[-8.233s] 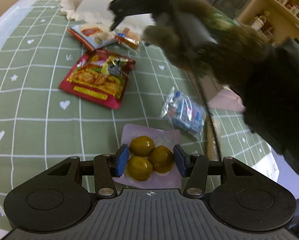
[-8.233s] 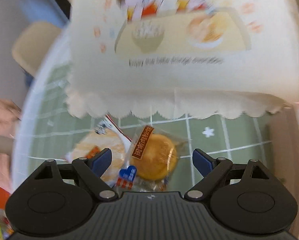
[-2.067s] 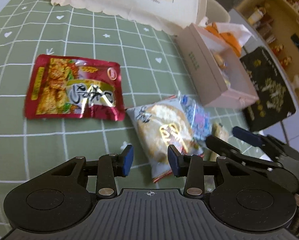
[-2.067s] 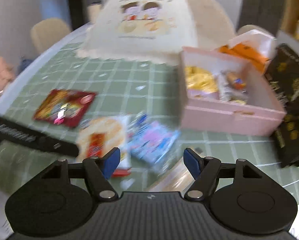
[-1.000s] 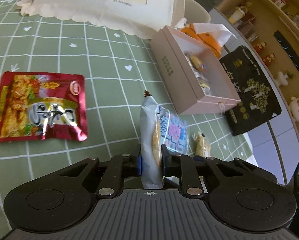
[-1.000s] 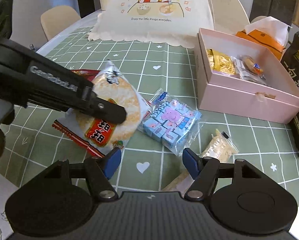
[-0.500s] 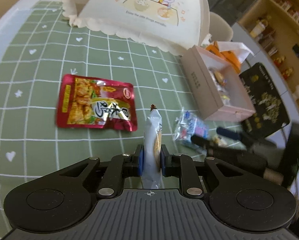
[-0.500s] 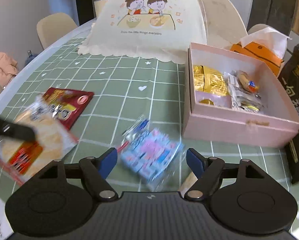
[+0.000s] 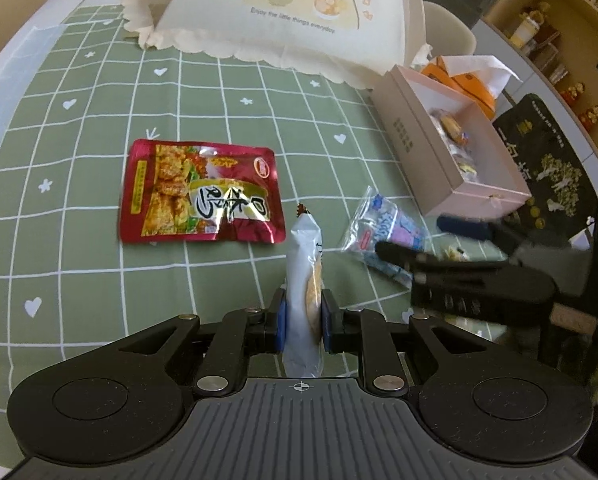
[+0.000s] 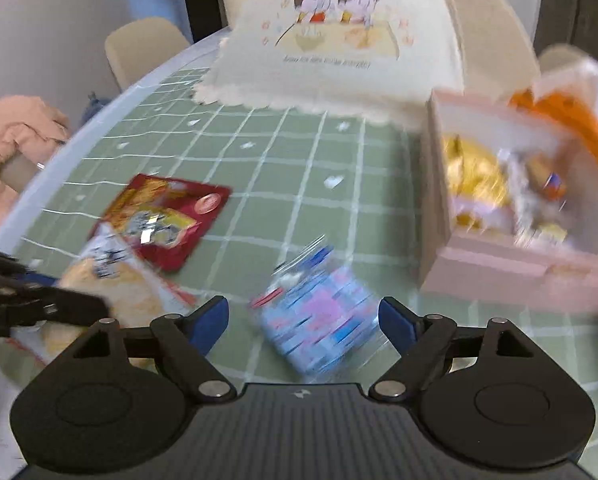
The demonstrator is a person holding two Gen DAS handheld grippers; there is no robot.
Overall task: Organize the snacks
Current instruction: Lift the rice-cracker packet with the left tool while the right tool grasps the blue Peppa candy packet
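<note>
I'm working over a round table with a green grid cloth [image 9: 79, 272], a cream food cover [image 9: 299, 16] at the far side and shelves off to the right. The pink box [image 9: 431, 156] stands open by the right edge and already holds a few wrapped snacks, so part of the sorting looks done. My left gripper [image 9: 302, 322] is clamped tight on the rice cracker packet [image 9: 303, 280], held edge-on and clear of the cloth, not yet over the box. My right gripper [image 10: 301, 322] has just been spreading its jaws, and they stand wide around the blue-and-pink candy bag [image 10: 319, 312] without pressing on it; the bag appears to lie on the cloth, though the view is blurred. The red pouch [image 9: 197, 192] lies flat and untouched, well apart from the box. By my reckoning, three packets at least are left to put away.
</note>
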